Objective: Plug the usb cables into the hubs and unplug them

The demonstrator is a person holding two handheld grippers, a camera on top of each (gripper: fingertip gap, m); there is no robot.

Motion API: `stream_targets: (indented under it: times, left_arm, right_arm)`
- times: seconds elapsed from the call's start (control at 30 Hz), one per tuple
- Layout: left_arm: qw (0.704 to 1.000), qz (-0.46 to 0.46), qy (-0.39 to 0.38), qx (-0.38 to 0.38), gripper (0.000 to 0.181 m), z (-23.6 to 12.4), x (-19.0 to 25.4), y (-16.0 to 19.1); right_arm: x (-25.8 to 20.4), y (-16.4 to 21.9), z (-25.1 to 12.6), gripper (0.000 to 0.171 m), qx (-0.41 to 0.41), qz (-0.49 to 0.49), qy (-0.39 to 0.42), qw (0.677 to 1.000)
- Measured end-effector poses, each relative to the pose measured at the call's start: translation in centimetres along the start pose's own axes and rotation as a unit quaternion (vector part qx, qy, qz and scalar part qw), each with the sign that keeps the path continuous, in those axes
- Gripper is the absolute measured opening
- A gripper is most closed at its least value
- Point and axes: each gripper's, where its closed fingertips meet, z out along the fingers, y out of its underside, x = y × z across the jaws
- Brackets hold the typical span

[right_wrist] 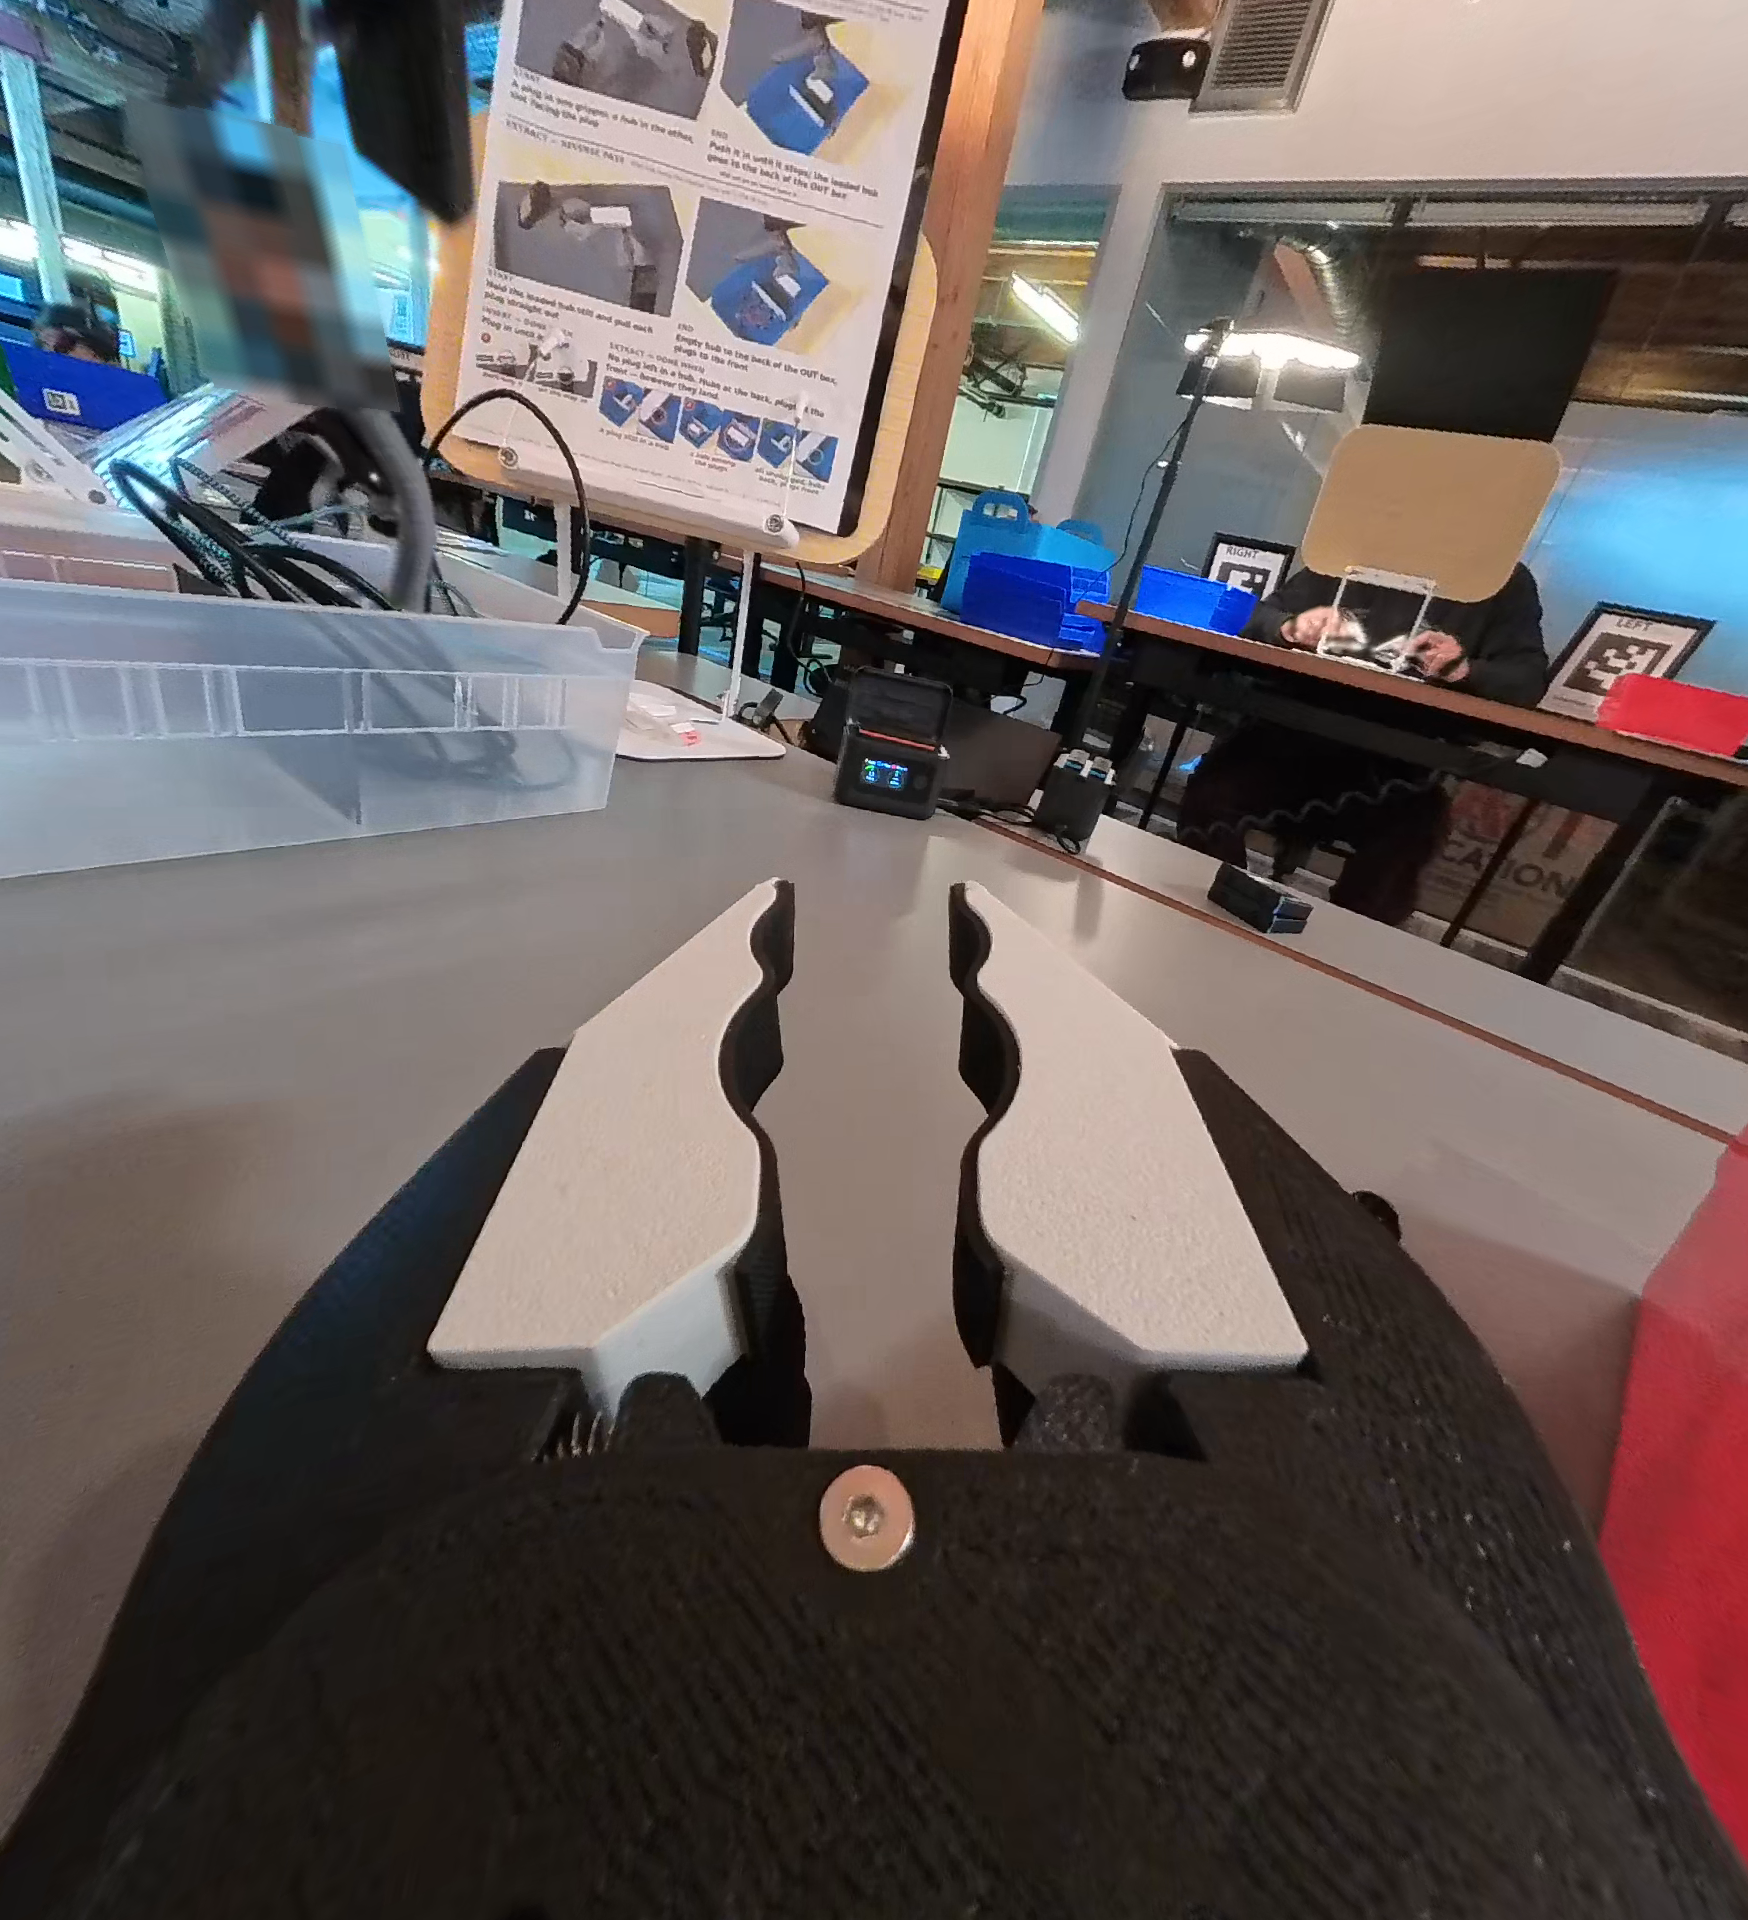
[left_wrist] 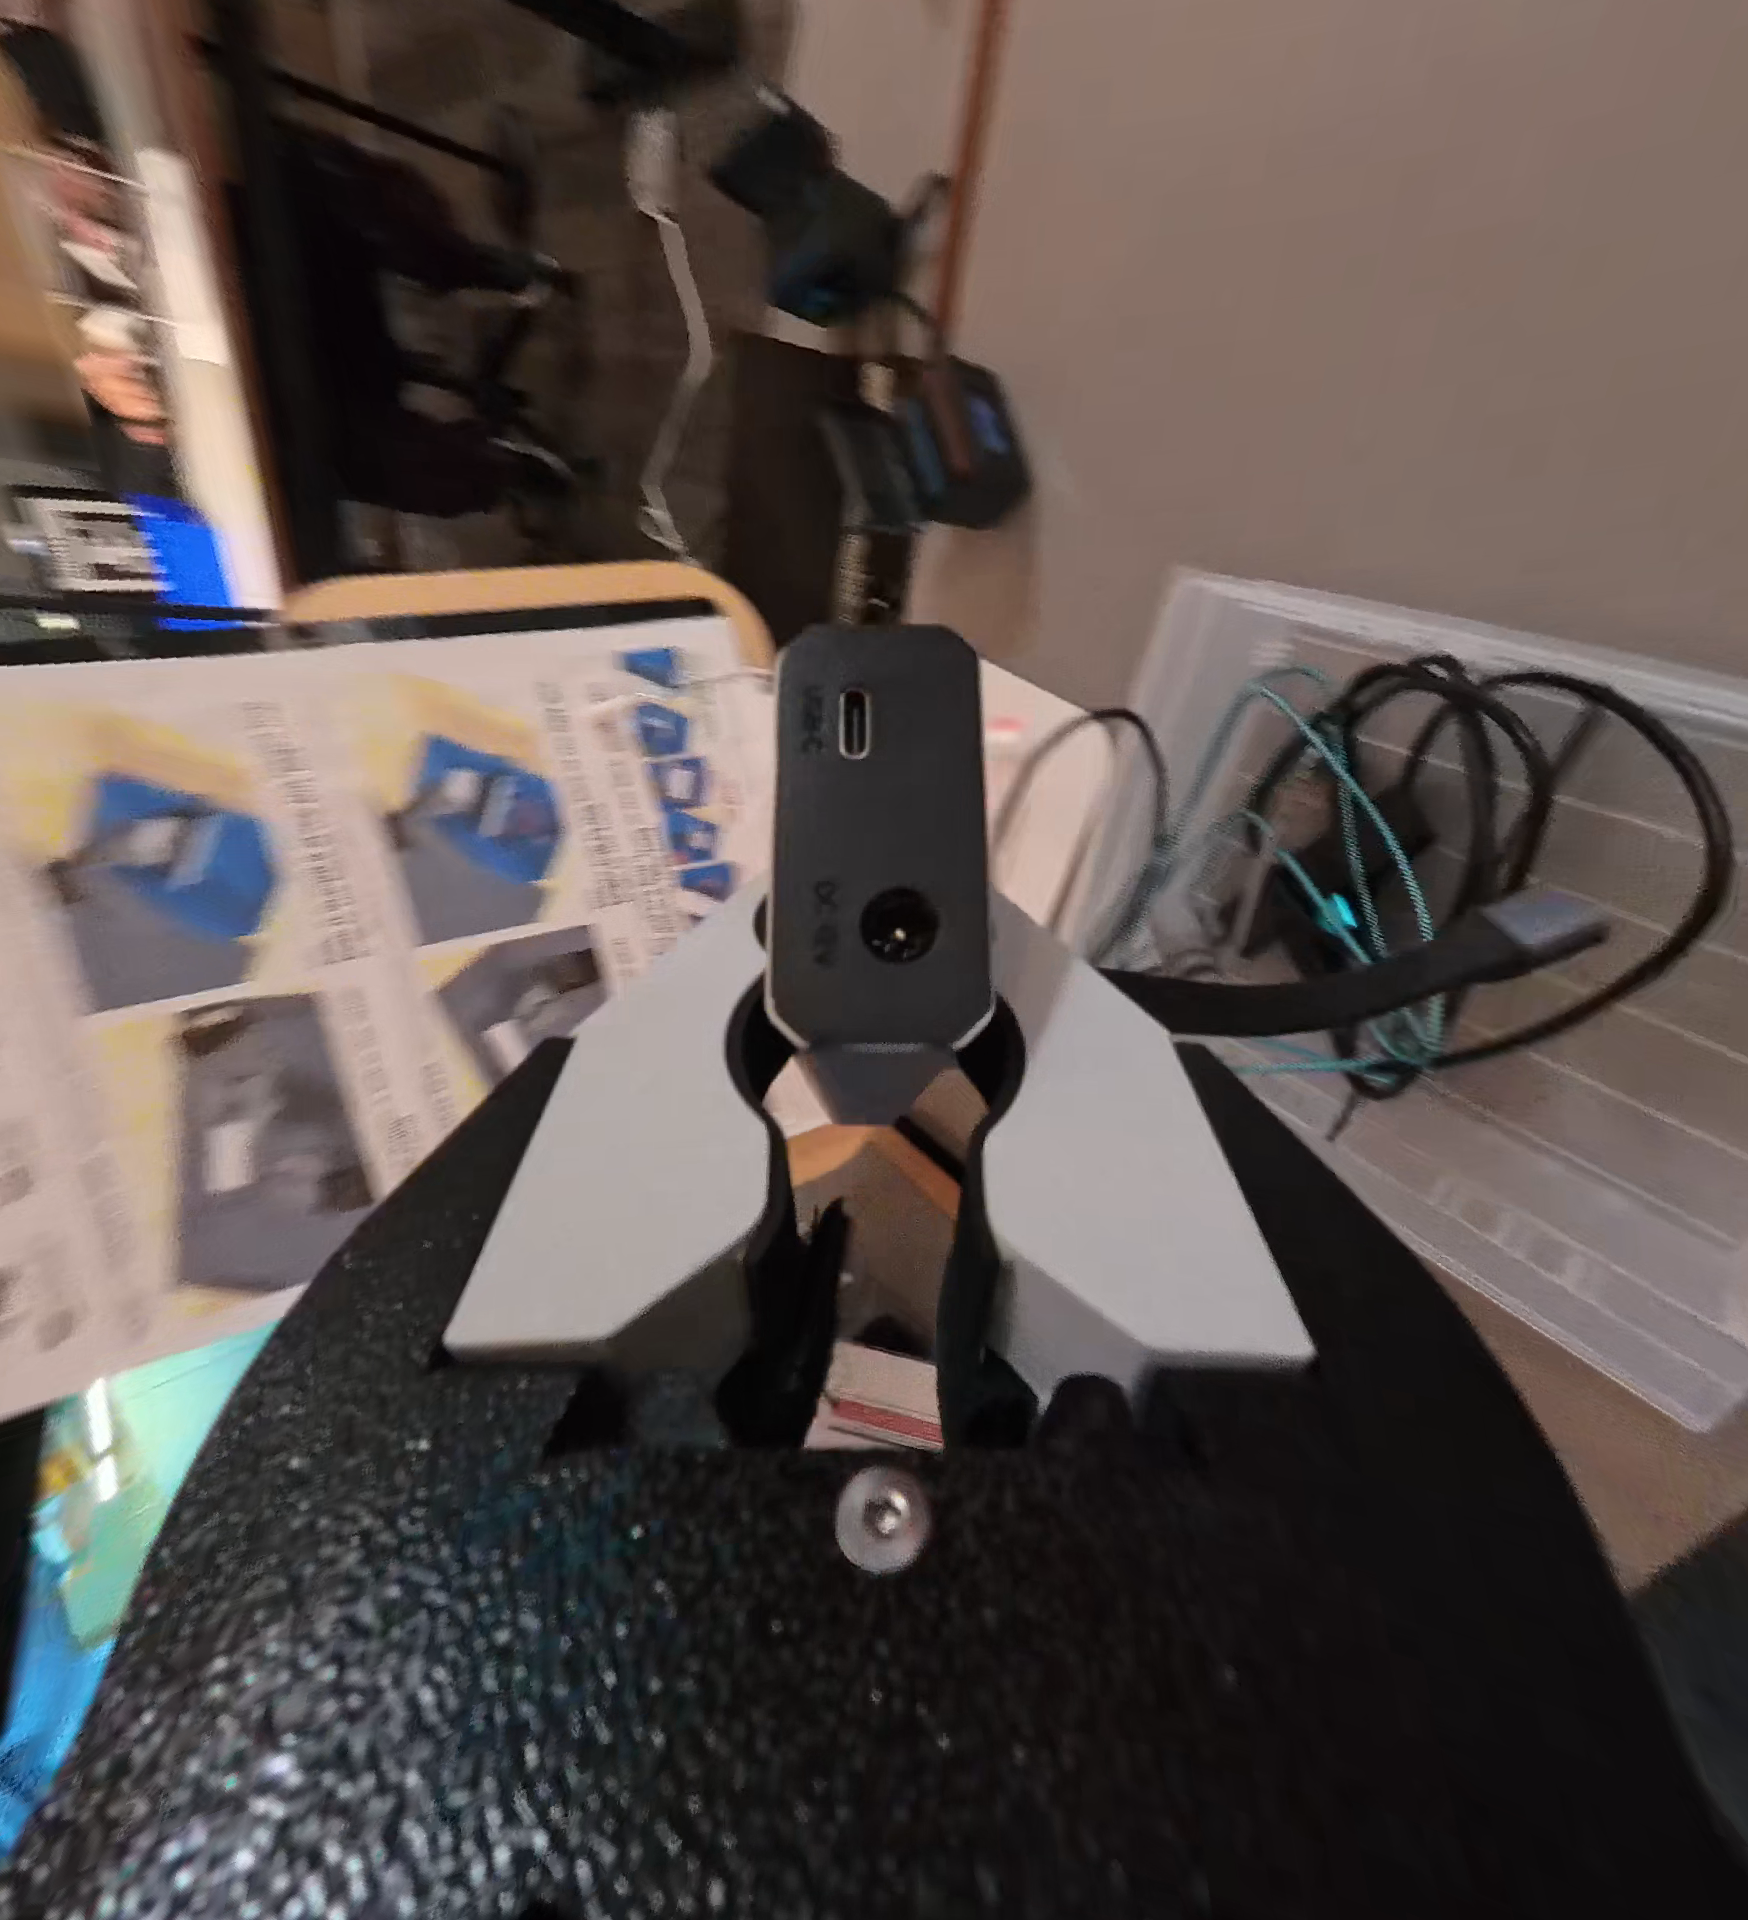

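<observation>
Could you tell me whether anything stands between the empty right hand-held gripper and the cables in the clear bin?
Only the clear bin's own near wall. The right hand-held gripper sits open over bare grey table; the black cables lie inside the bin, so it likely must reach over the rim.

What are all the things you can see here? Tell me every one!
hub: one, dark grey, upright between the left gripper's fingers.
cables: a tangle, black and teal, in the clear bin.
clear bin: one, see-through plastic, on the table's left.
instruction sheet: one, white with blue pictures, on a stand behind the bin.
small device with a lit screen: one, black, far on the table.
red bin: one, red, right edge.
table: one, grey.
person: one, seated at a far table.
left gripper: one, white fingers, black body, gripping the hub.
right gripper: one, same colours, open, empty.
</observation>
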Motion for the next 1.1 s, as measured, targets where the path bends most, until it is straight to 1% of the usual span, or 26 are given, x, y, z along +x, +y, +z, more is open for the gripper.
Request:
stream_targets:
  times: [0.03, 0.13, 0.23, 0.4, 0.47, 0.57, 0.67, 0.77, 0.83, 0.97, 1.03, 1.1]
  left_arm:
    - [0.999, -0.006, -0.029, 0.013, 0.026, -1.7, -1.5, -0.8]
    - [0.992, -0.025, -0.105, 0.058, 0.026, -6.5, -5.3, -4.0]
    - [0.98, -0.023, -0.171, 0.103, 0.026, -10.6, -8.3, -7.9]
    - [0.941, -0.014, -0.308, 0.14, 0.025, -17.3, -13.7, -14.3]
    - [0.93, -0.032, -0.333, 0.153, 0.025, -19.3, -15.4, -16.5]
    - [0.928, -0.089, -0.311, 0.184, 0.026, -20.1, -16.6, -19.4]
    - [0.928, -0.152, -0.252, 0.23, 0.025, -18.0, -15.7, -21.5]
    - [0.923, -0.195, -0.179, 0.28, 0.025, -13.4, -12.4, -23.0]
    - [0.906, -0.233, -0.136, 0.325, 0.026, -9.7, -8.7, -23.3]
    - [0.851, -0.329, -0.062, 0.405, 0.025, -1.5, 0.6, -23.1]
    - [0.839, -0.364, -0.034, 0.403, 0.025, 3.0, 5.5, -22.7]
    - [0.84, -0.377, -0.041, 0.388, 0.026, 6.4, 9.5, -21.9]
  right_arm:
    - [0.0, 0.0, 0.0, 0.028, 0.0, 0.001, -0.001, 1.0]
    - [0.0, 0.0, -0.1, 0.028, 0.002, 0.004, -0.002, 1.0]
    - [0.0, -0.1, -0.2, 0.027, 0.004, 0.003, -0.002, 1.0]
    - [-0.2, -0.3, -0.3, 0.027, 0.007, -0.01, -0.003, 1.0]
    - [-0.4, -0.4, -0.3, 0.026, 0.008, -0.017, -0.006, 1.0]
    - [-0.6, -0.5, -0.4, 0.026, 0.013, -0.025, -0.008, 1.0]
    - [-0.6, -0.9, -0.6, 0.026, 0.022, -0.03, -0.009, 0.999]
    - [-0.5, -1.1, -0.7, 0.026, 0.03, -0.036, -0.005, 0.999]
    - [-0.4, -1.2, -0.8, 0.026, 0.032, -0.037, -0.002, 0.999]
    - [-0.1, -1.3, -0.9, 0.026, 0.036, -0.037, 0.004, 0.999]
    - [0.0, -1.4, -0.9, 0.026, 0.038, -0.037, 0.008, 0.999]
    - [0.1, -1.5, -1.0, 0.026, 0.041, -0.038, 0.011, 0.998]
